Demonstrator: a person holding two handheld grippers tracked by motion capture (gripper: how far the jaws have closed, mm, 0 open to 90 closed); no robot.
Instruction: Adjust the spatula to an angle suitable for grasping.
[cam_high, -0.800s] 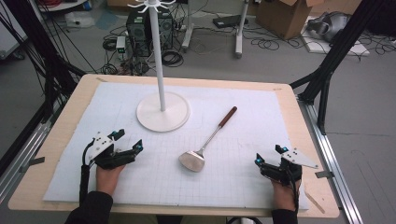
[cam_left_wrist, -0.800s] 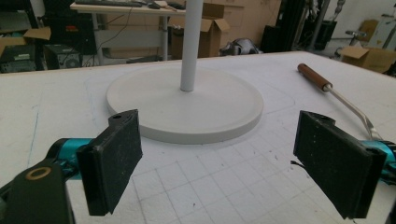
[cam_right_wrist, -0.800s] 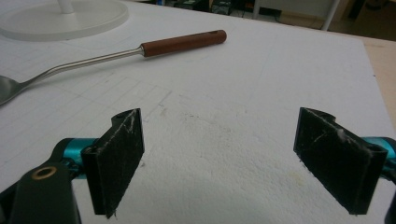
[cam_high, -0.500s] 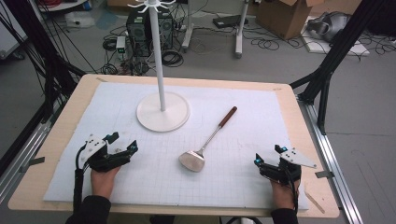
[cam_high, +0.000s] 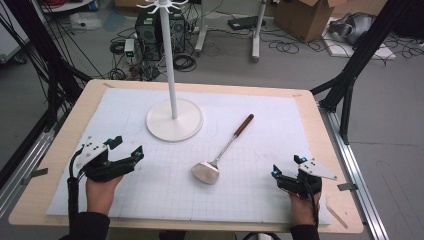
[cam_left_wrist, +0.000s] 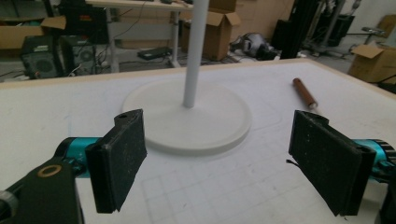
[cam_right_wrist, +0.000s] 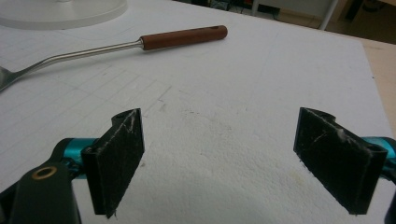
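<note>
A spatula (cam_high: 226, 148) with a metal blade and a brown wooden handle lies flat near the middle of the white mat. Its blade points toward the front edge. A white stand (cam_high: 174, 120) with a round base, a thin pole and hooks on top rises at the back left. My left gripper (cam_high: 127, 148) rests open at the front left, apart from both. It faces the stand base (cam_left_wrist: 196, 126), with the spatula handle (cam_left_wrist: 304, 92) off to its right. My right gripper (cam_high: 286, 166) is open at the front right. Beyond its jaws lies the spatula handle (cam_right_wrist: 184, 37).
A gridded white mat (cam_high: 280, 115) covers most of the wooden table (cam_high: 320, 125). Black frame legs (cam_high: 350, 75) stand beside the table at right and left. Cables, a computer tower (cam_high: 149, 30) and cardboard boxes sit on the floor beyond the far edge.
My left gripper has shifted a little to the left and turned slightly. The right gripper, the spatula and the stand have stayed put.
</note>
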